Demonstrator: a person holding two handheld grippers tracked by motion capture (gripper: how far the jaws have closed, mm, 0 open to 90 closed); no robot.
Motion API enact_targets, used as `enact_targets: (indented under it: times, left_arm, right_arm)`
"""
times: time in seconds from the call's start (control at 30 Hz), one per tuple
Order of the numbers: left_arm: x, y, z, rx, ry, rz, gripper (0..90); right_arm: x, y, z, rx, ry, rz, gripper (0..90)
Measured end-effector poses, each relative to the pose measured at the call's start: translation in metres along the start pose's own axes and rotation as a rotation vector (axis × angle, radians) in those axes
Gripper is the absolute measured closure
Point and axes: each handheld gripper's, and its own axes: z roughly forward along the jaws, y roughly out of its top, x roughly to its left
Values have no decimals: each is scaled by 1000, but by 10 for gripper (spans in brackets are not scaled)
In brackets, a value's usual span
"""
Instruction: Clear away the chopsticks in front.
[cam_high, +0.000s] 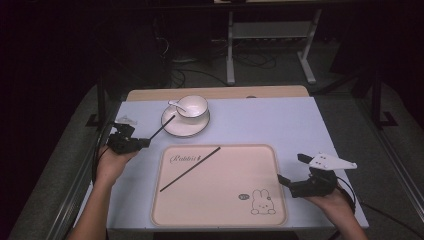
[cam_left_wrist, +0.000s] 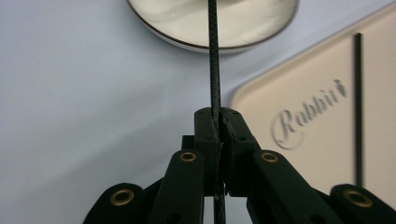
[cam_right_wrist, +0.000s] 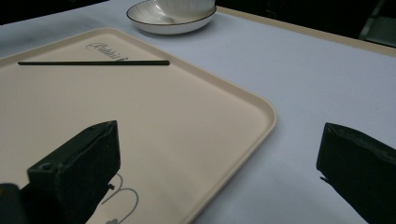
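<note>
My left gripper (cam_high: 144, 142) (cam_left_wrist: 218, 116) is shut on a thin black chopstick (cam_high: 162, 127) (cam_left_wrist: 214, 60), whose far tip reaches over the white saucer (cam_high: 172, 127) (cam_left_wrist: 177, 23). A white cup (cam_high: 192, 106) with a spoon (cam_high: 175, 104) in it stands on that saucer. A second black chopstick (cam_high: 190, 169) (cam_left_wrist: 358, 102) (cam_right_wrist: 93, 62) lies slantwise on the beige tray (cam_high: 165, 210) (cam_right_wrist: 224, 93), which has a rabbit drawing. At the tray's right edge my right gripper (cam_high: 294, 172) (cam_right_wrist: 219, 158) is open, with nothing between its jaws.
The tray lies on a pale blue mat (cam_high: 280, 120) that covers the table. A wooden table edge (cam_high: 220, 92) shows behind the mat. Beyond it are a dark floor, cables and a metal stand (cam_high: 230, 45).
</note>
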Motion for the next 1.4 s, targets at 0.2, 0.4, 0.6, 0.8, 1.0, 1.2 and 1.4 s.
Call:
enact_targets:
  times: [0.2,0.4,0.6,0.8,1.0,1.2,1.4]
  left_arm:
    - [-22,-9,-6,-13,-48,29,858]
    - [-49,-12,-1,-9,-109,67,858]
    - [-81,-12,13,20,-163,117,858]
    - [-103,-13,24,39,-188,148,857]
    - [-120,-14,41,64,-200,169,857]
    - [-129,-16,52,94,-173,202,855]
    - [-129,-20,59,116,-165,206,853]
  right_arm:
    - [0,0,1,2,2,-3,0]
    - [1,0,1,2,1,-2,0]
    - [0,0,1,1,2,-2,0]
    - [0,1,1,0,2,-3,0]
    - [1,1,1,0,4,-8,0]
    - [2,1,1,4,4,-10,0]
    - [2,1,1,5,4,-13,0]
